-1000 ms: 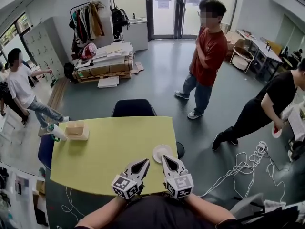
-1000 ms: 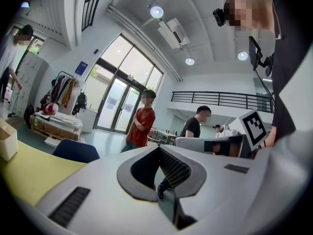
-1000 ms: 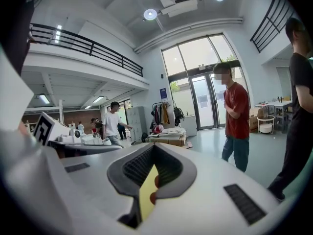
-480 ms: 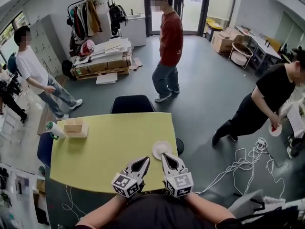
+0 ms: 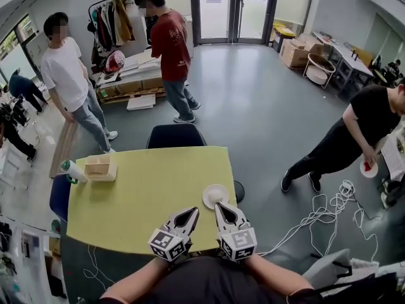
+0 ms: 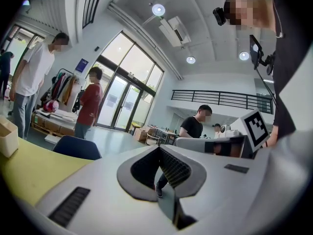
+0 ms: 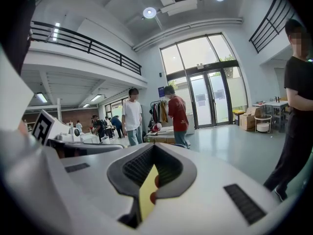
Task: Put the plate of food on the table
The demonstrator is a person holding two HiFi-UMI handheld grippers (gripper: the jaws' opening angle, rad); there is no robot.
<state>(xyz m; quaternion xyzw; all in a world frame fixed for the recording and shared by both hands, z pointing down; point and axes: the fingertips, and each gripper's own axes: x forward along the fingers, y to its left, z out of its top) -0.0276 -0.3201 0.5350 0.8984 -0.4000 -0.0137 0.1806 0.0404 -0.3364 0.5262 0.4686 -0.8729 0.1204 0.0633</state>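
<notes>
plate (image 5: pixel 216 197), white and round, sits on the yellow table (image 5: pixel 145 195) near its right edge, just below the middle of the head view. i cannot make out from here what lies on it. my left gripper (image 5: pixel 188 213) and right gripper (image 5: pixel 220 206) hang side by side over the table's near edge at the bottom centre. the right one's tip is just below the plate and not touching it. a tan box (image 5: pixel 100 168) and a white bottle with a green cap (image 5: pixel 73 170) stand at the table's far left corner, with a dark chair (image 5: pixel 177 138) behind the far edge. a person in red (image 5: pixel 169 43) and a person in white (image 5: pixel 69 75) stand in the upper left, and a person in black (image 5: pixel 367 119) bends at the right. white cables (image 5: pixel 323 217) lie on the floor at the lower right.

in the left gripper view my fingers are pressed together at the tips, with nothing between them. only floor and someone's legs show through the slit.

in the right gripper view my fingers also meet at the tips and grip nothing. the slit shows a sliver of yellow table and small reddish spots i cannot identify.
</notes>
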